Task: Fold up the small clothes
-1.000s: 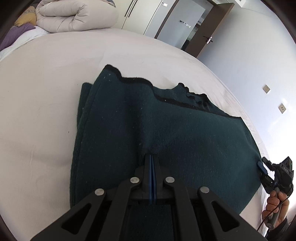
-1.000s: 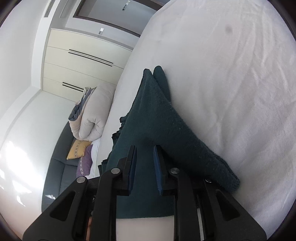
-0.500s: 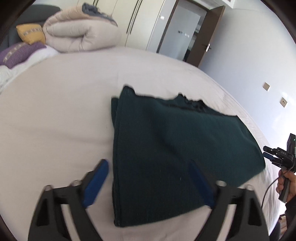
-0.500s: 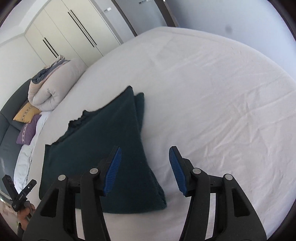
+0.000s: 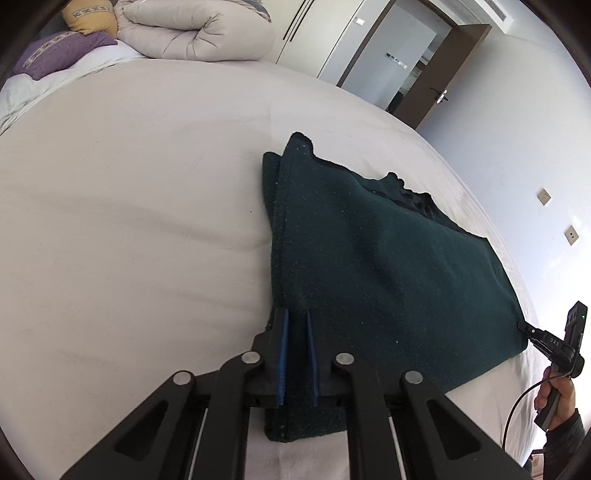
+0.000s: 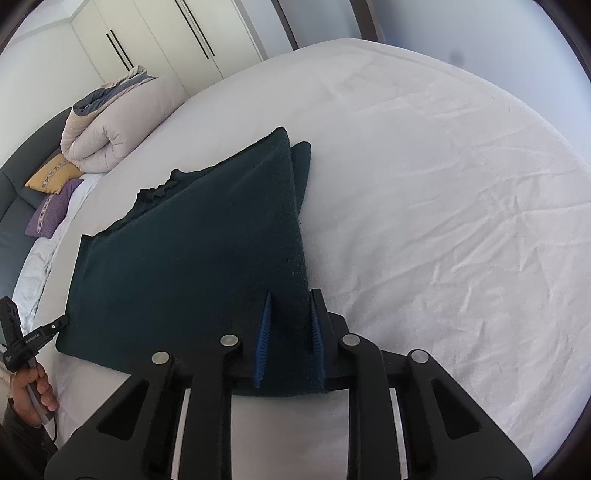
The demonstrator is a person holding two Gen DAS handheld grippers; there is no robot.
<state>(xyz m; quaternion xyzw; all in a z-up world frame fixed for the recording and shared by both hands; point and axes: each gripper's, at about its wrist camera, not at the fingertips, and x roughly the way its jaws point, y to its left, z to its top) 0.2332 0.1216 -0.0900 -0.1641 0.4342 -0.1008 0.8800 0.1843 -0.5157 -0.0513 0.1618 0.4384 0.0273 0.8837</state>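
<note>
Left wrist view, my left claw (image 5: 295, 325) pinching the fuzzy dark-green garment (image 5: 388, 280) at its near corner, right claw (image 6: 290, 306) straddling its thick opposite corner, folded wedge flat on wrinkled white bed (image 6: 443, 203)

Only "DAS" can be read, printed on the right hand-held gripper (image 5: 522, 326); other lettering stays illegible.

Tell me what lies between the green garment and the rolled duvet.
Only bare white bedsheet separates the green garment from the rolled duvet; the left wrist view shows it.
</note>
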